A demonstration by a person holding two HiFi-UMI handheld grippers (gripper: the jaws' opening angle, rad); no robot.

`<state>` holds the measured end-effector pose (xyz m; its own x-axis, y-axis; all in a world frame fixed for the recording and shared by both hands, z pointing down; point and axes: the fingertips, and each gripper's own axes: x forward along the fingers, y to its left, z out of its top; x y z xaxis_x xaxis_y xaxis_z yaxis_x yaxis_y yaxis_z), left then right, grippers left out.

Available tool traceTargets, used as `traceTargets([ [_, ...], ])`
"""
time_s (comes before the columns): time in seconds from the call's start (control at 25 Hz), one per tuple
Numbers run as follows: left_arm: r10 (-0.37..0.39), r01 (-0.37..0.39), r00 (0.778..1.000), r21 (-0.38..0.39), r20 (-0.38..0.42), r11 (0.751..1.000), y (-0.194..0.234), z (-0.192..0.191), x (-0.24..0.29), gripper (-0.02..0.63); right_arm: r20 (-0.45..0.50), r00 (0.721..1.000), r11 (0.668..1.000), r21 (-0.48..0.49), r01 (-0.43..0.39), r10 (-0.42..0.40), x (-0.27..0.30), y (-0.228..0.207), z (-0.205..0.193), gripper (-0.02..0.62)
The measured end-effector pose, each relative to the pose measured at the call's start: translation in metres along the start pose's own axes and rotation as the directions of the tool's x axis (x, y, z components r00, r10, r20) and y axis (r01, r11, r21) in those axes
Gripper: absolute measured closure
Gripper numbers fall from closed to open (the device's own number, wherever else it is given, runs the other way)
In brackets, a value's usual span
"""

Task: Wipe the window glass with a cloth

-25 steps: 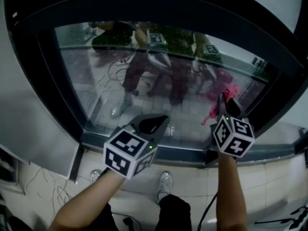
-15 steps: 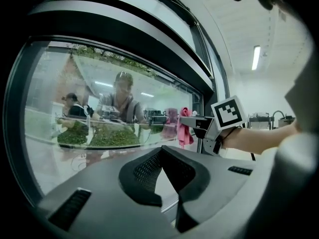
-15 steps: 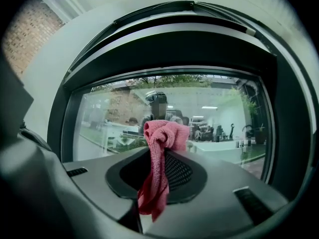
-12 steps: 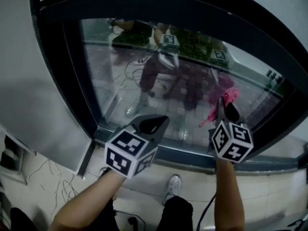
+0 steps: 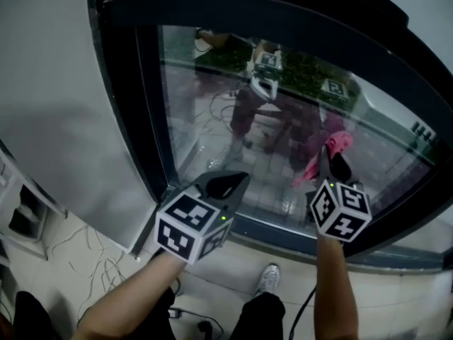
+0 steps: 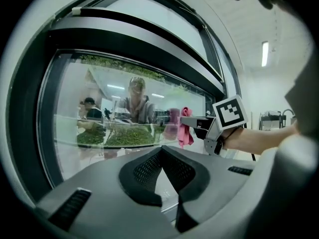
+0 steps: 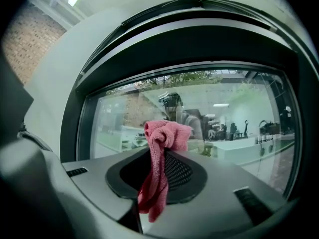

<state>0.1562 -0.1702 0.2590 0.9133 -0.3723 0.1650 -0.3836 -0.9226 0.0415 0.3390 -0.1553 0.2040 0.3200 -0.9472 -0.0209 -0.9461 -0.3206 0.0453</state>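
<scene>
Two grippers are held up at the lower part of a window. The right gripper [image 5: 330,153] has its fingers [image 7: 185,173] shut on a pink cloth [image 7: 162,133]. The cloth bunches in a knot above the tips, and a tail hangs down between them. It sits close against the lower right part of the glass [image 5: 226,112]; I cannot tell whether it touches. The left gripper [image 5: 236,176] hovers well to the left, low before the pane, with its fingers [image 6: 144,171] closed on nothing.

Its own view shows the cloth side-on with a dim reflection just beside it, which the head view does not. The right gripper view shows only the knot against the pane.

A dark frame [image 5: 138,126] borders the glass, thick along the bottom, with a grey wall [image 5: 64,105] at the left. Most of the pane above and left of the cloth lies open.
</scene>
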Motion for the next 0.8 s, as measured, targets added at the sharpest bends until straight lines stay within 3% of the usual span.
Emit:
traceTargets([
  [0.8, 0.171, -0.170, 0.985, -0.047, 0.006, 0.984, 0.101, -0.018, -0.087, 0.600, -0.005, 0.974, 0.974, -0.026, -0.225, 0.225, 0.055, 0.164, 0.010, 0.529],
])
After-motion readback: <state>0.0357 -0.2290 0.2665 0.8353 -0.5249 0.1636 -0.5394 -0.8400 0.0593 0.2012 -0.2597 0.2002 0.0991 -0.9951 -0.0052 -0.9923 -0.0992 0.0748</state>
